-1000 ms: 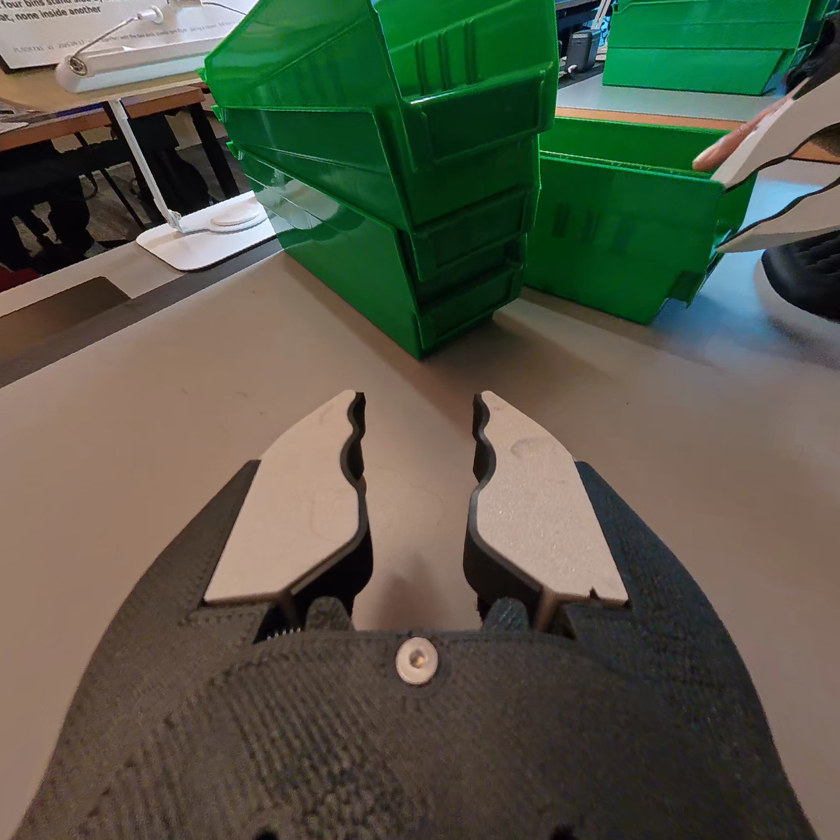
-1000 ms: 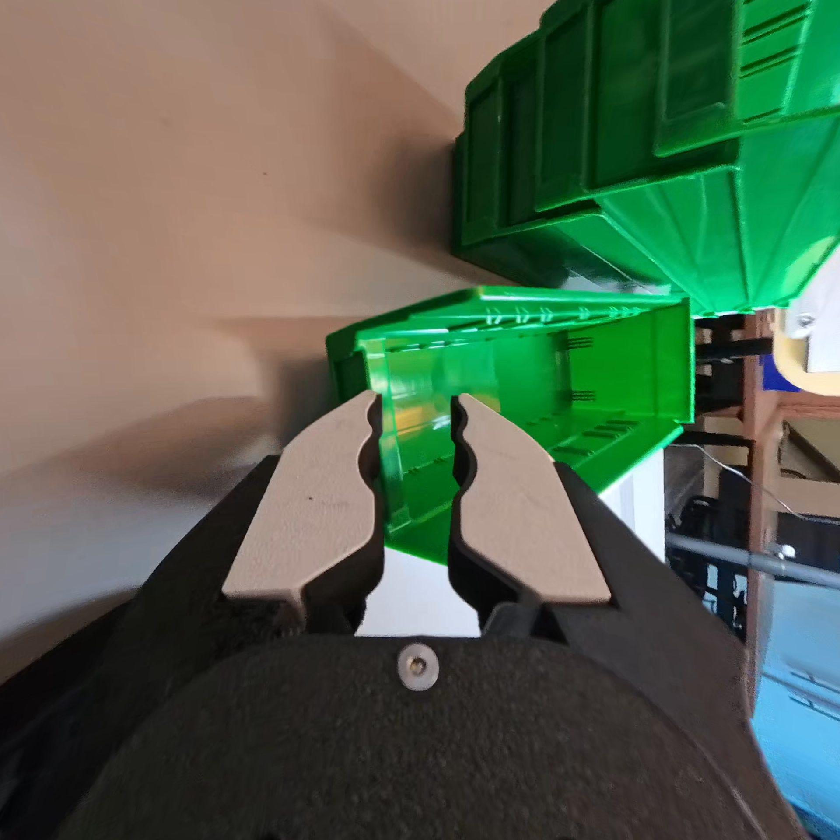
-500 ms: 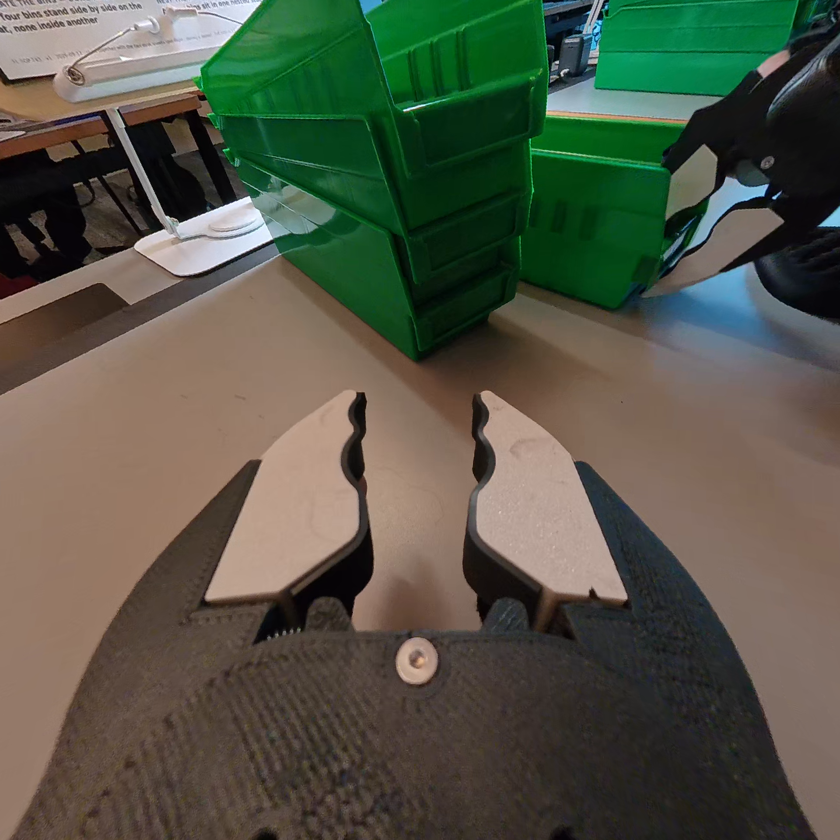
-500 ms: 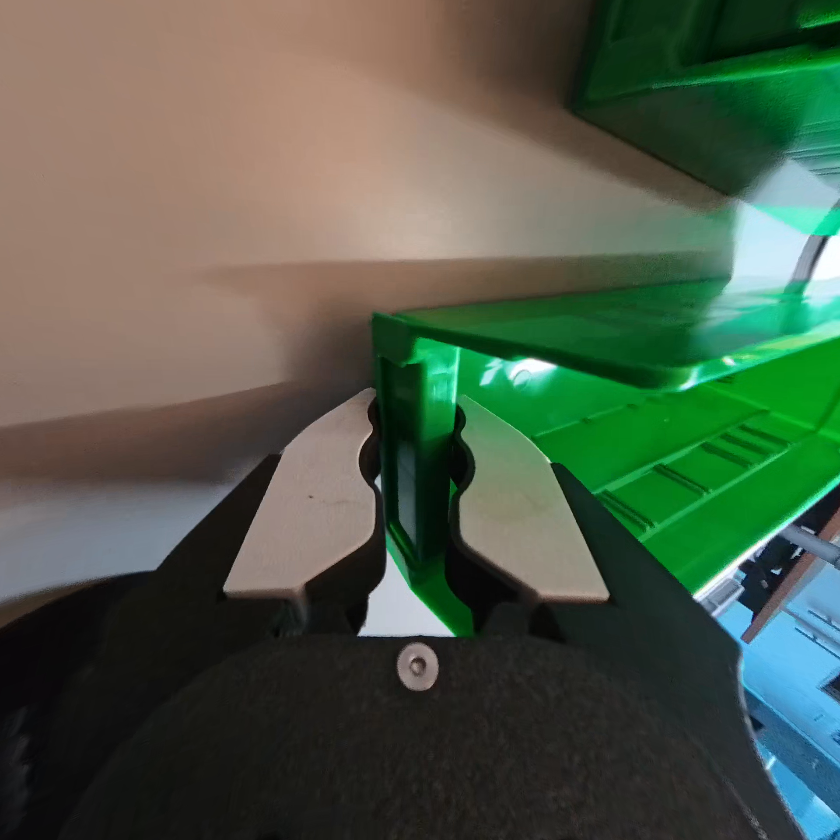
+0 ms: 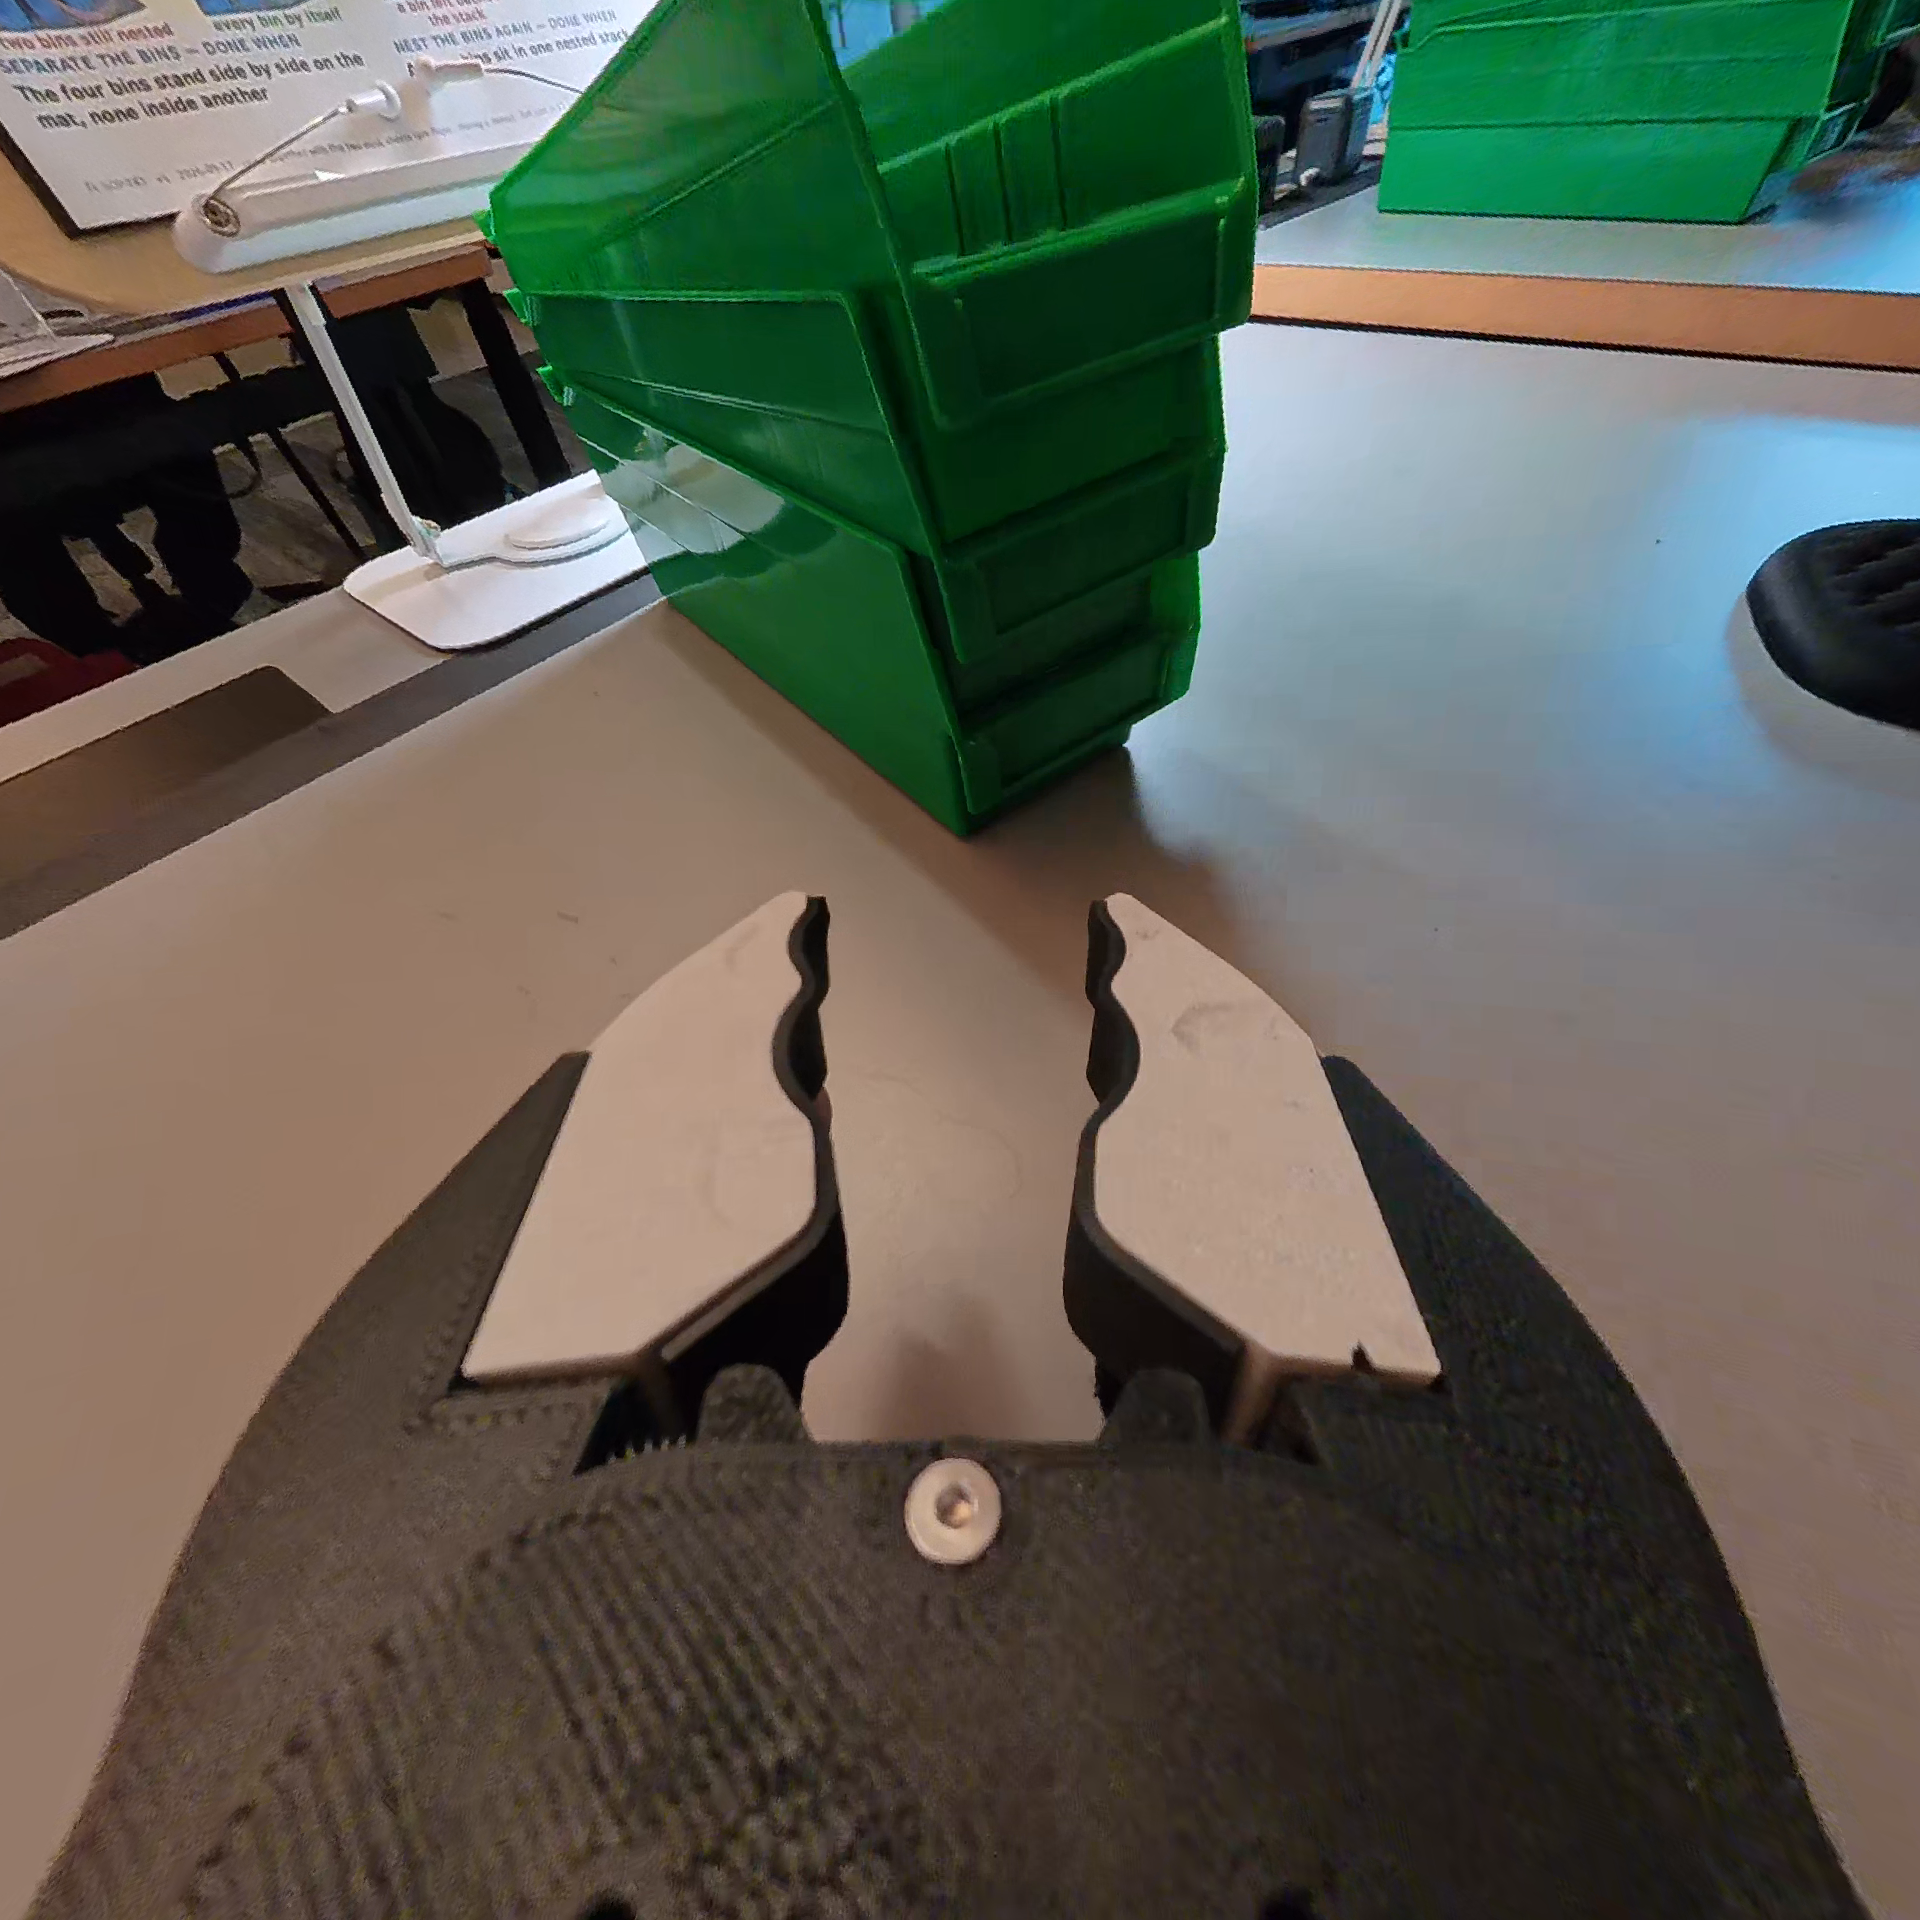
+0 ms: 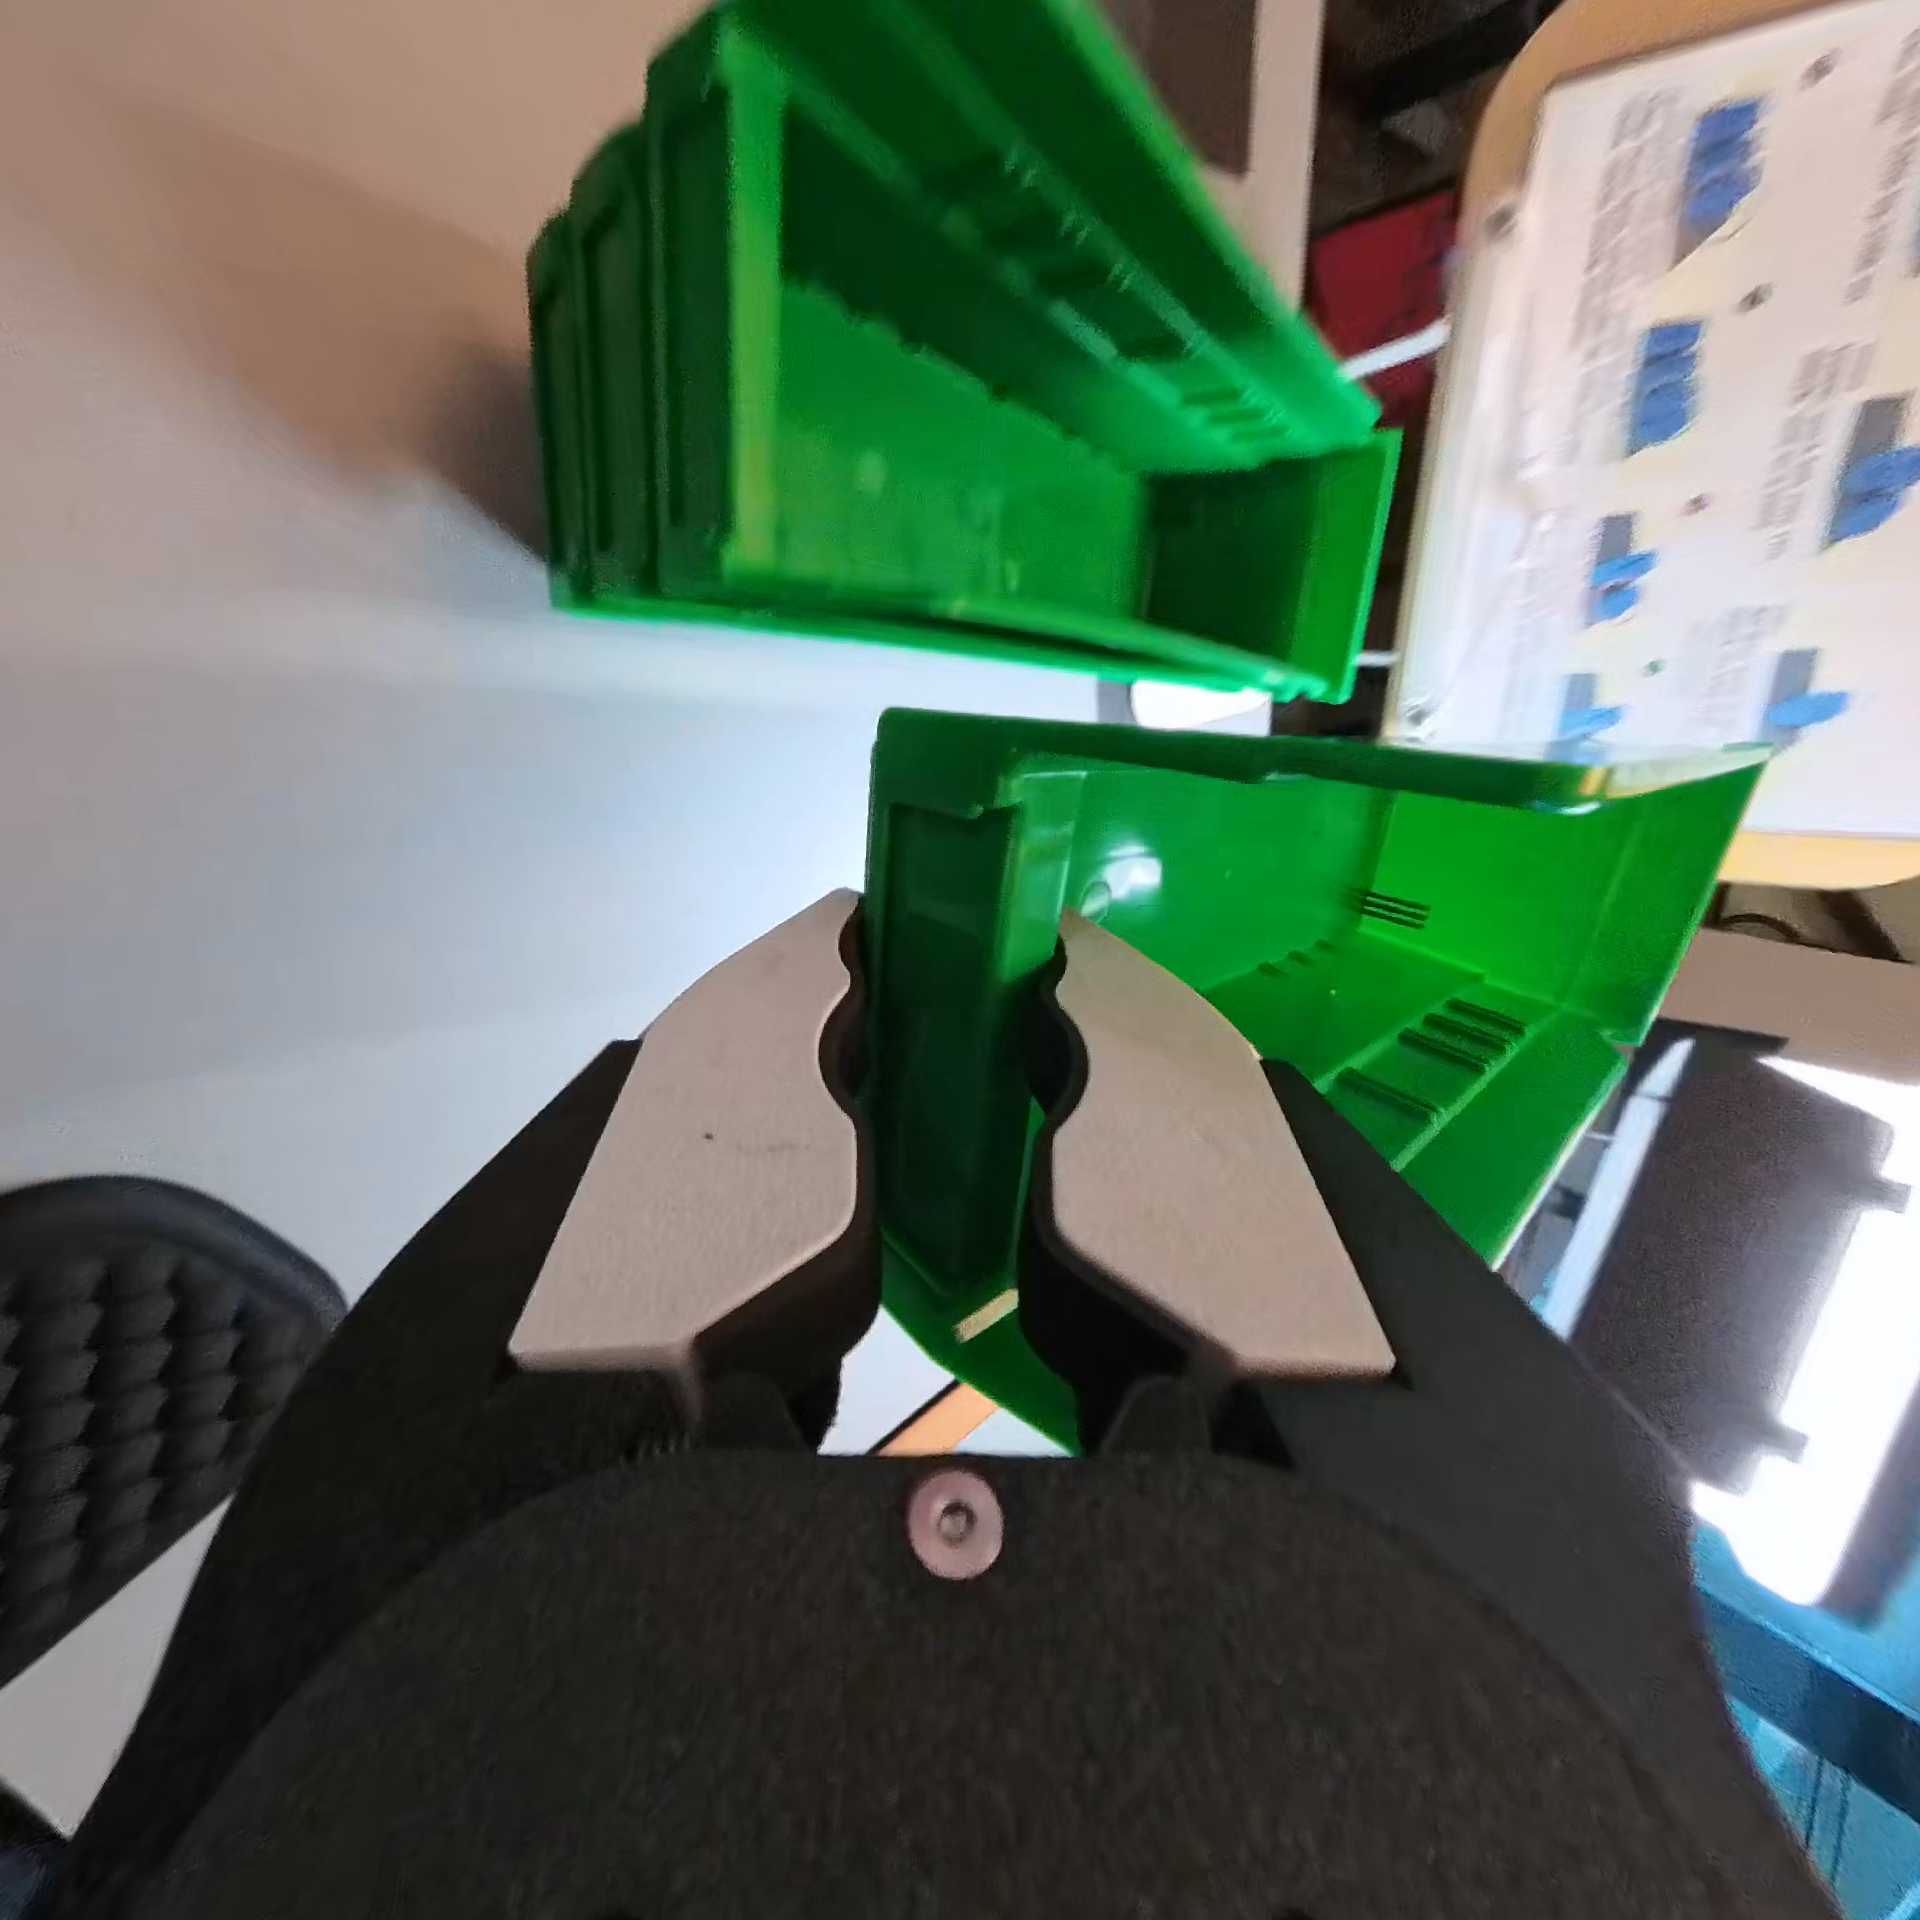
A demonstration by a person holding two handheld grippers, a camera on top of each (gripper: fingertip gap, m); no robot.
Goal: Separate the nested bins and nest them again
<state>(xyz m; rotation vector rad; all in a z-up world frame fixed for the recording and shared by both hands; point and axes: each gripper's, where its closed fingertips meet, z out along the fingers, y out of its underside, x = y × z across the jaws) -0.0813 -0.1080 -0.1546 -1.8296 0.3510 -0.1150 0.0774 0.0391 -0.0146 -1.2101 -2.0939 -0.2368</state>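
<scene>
Right gripper clenched on front lip of single green bin, just beside nested stack; left gripper released, empty, facing stack.

My left gripper has matt grey pads in rough black printed plastic. The nested bins are glossy green plastic; the table is smooth and matt.
</scene>
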